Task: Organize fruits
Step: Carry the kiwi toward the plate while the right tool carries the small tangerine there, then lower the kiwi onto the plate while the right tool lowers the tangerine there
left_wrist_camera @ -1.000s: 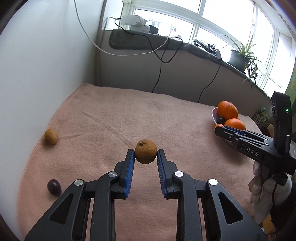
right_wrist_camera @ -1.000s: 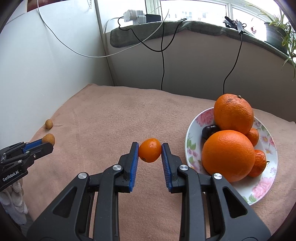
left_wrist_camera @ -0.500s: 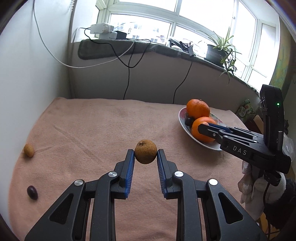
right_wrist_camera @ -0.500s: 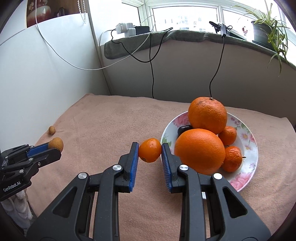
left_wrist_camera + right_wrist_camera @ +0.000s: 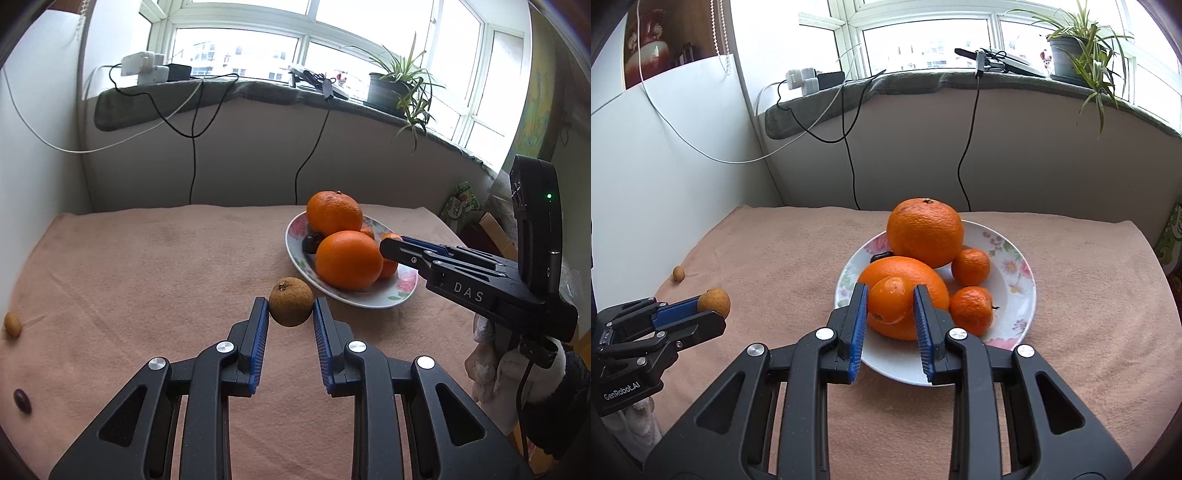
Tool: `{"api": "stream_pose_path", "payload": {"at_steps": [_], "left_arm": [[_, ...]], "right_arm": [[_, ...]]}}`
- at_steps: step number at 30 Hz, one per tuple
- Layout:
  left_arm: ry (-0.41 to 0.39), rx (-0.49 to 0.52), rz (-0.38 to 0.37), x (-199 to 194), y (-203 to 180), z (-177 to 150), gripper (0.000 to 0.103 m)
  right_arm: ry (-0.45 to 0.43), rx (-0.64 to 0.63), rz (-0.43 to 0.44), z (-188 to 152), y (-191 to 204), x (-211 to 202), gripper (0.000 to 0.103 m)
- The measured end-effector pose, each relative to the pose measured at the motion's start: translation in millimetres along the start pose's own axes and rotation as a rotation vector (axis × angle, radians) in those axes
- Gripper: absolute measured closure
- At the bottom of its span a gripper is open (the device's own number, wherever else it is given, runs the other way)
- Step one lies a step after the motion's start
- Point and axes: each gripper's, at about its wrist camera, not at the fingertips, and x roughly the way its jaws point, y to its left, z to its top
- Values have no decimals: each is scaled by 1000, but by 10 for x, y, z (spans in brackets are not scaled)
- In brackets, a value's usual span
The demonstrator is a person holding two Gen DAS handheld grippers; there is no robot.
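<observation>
Between the blue pads of our left tool [image 5: 291, 316] sat a small brown fruit [image 5: 290, 301], clamped and lifted clear of the pink cloth [image 5: 147, 266] that covered the table. It hung just short of the flowered plate [image 5: 369, 298], near its closest rim. Our right tool [image 5: 889, 315] was clamped on a small orange fruit [image 5: 889, 300], which we held above the near part of the plate [image 5: 1015, 280], in front of the lower of the two big oranges [image 5: 905, 280]. The other big orange [image 5: 924, 230] lay behind it, with two small mandarins [image 5: 971, 310] to their right and a dark fruit [image 5: 882, 255] tucked in at the left, mostly hidden. From the left wrist view we saw our right tool [image 5: 391, 245] from the side, reaching in over the plate. Well apart from the plate, near the cloth's left edge, lay another small brown fruit [image 5: 12, 324] and a dark oval fruit [image 5: 22, 401], both on the cloth. A potted plant [image 5: 1071, 55] stood on the windowsill behind.
</observation>
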Motion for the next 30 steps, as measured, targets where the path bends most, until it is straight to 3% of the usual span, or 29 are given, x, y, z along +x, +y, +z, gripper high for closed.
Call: {"api": "stream_pose_path", "payload": {"at_steps": [15, 30], "left_arm": [[29, 69, -74, 388, -488, 196, 80], [34, 129, -100, 718, -815, 477, 80]], "right_arm": [[-7, 58, -58, 26, -585, -51, 77], [16, 86, -71, 60, -871, 108, 77]]}}
